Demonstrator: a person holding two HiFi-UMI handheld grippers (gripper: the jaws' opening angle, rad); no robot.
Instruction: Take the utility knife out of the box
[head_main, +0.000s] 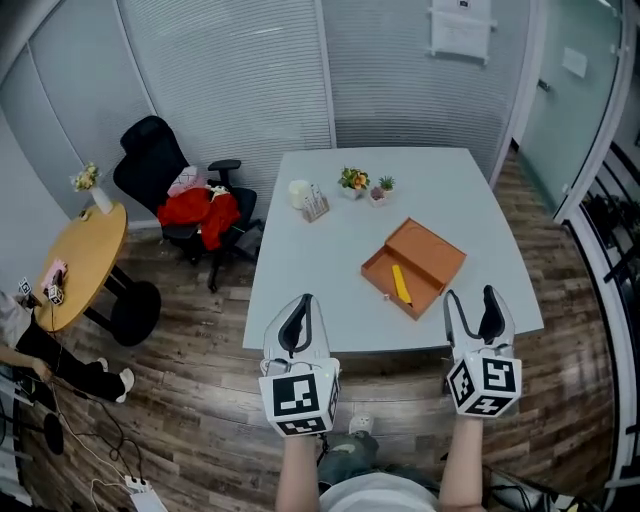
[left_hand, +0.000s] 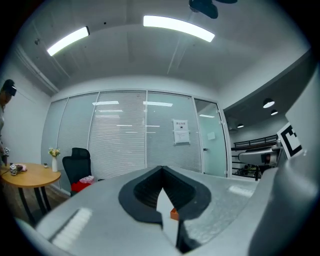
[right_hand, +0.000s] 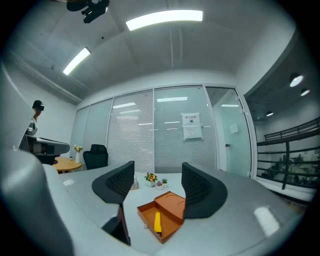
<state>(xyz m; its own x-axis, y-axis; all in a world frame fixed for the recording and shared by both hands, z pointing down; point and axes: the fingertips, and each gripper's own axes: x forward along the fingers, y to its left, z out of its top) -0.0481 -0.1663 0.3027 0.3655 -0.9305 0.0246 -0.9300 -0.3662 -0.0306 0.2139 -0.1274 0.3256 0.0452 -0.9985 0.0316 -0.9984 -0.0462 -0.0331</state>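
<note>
Orange box could slide as the empty, wide-spread right gripper takes the utility knife; the left gripper, pinched together on nothing, isn't bracing it.

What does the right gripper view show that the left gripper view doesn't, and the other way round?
Only the right gripper view: the yellow utility knife lying in the open box, and the small potted plants behind it, seen between the right gripper's parted jaws. Only the left gripper view: red clothes on the chair, and the left gripper shut. Both: the round wooden table, the blinds, and the box, a mere orange sliver in the left view.
</note>
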